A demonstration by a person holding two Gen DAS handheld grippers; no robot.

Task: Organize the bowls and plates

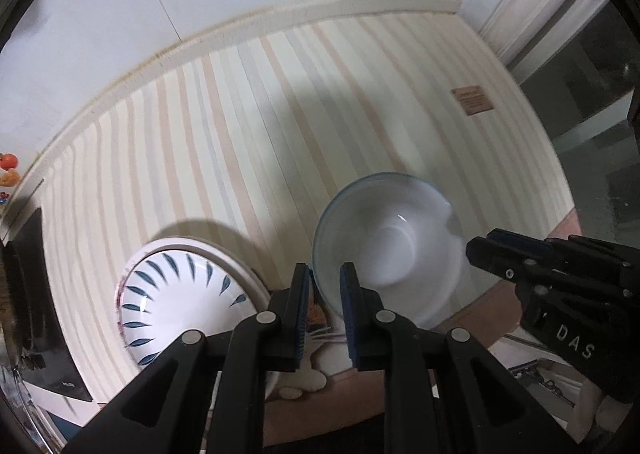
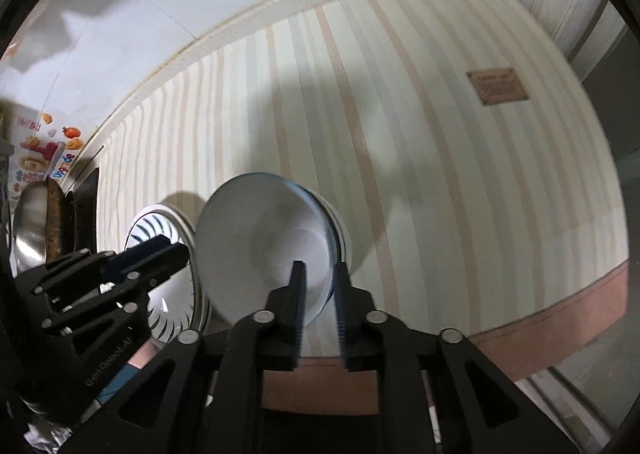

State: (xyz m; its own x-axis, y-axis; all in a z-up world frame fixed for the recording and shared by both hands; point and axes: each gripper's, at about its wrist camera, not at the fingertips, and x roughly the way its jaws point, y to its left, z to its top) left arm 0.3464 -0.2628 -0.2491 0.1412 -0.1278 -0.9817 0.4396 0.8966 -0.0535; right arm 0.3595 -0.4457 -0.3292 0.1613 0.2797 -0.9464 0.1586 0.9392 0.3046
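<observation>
A white bowl with a thin blue rim [image 1: 384, 242] is held tilted above the striped mat. My left gripper [image 1: 325, 286] is shut on its near rim. My right gripper [image 2: 320, 294] is shut on the opposite rim of the same bowl [image 2: 264, 246]; it shows in the left wrist view [image 1: 492, 254] at the bowl's right edge. A white bowl with blue leaf marks [image 1: 180, 306] rests on a white plate [image 1: 240, 266] at the left, and shows in the right wrist view [image 2: 160, 226] behind the left gripper [image 2: 168, 250].
A striped cream and tan mat [image 1: 280, 114] covers the table, with a brown label [image 1: 472, 100] near its far right corner. A black stove edge [image 1: 36, 306] and a steel pan [image 2: 30, 230] lie at the left. A glass surface [image 1: 592, 106] is at the right.
</observation>
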